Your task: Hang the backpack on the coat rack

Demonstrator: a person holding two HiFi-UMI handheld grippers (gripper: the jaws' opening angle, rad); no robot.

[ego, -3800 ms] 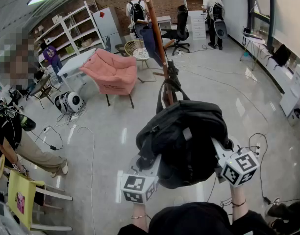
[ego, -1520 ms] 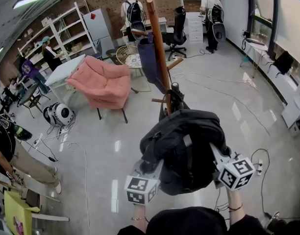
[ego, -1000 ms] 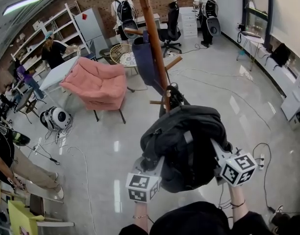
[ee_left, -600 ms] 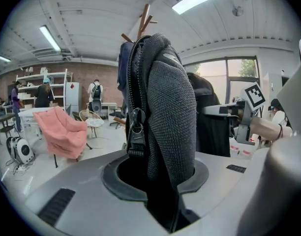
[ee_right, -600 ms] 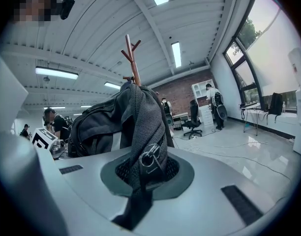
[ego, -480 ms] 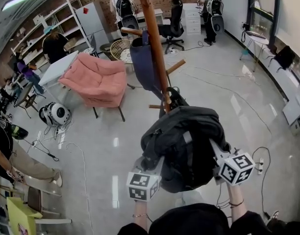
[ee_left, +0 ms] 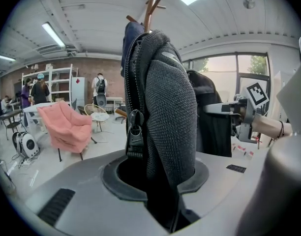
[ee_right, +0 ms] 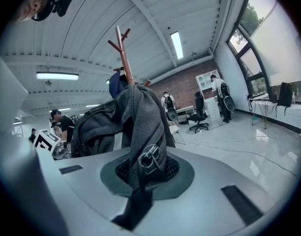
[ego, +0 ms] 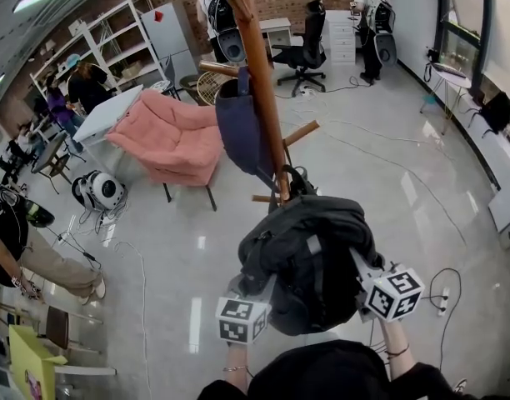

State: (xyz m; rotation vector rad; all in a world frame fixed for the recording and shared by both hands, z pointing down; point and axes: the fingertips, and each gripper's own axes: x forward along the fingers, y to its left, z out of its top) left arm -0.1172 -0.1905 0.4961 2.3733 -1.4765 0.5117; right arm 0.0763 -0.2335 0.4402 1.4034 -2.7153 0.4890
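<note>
Left gripper [ee_left: 160, 191] clamps the black backpack [ego: 309, 248]; right gripper [ee_right: 140, 183] pinches its zipped edge; wooden coat rack [ego: 259, 82] stands just beyond.

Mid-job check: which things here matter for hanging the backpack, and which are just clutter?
Job: backpack, clamped by left gripper and right gripper; coat rack.
Lying about: pink armchair, office chair, white shelving, floor cables, navy garment already on the rack.

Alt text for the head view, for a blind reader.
The left gripper and right gripper clamp a black backpack from both sides, holding it in front of a wooden coat rack. A dark blue garment hangs on the rack, a pink armchair to its left.
</note>
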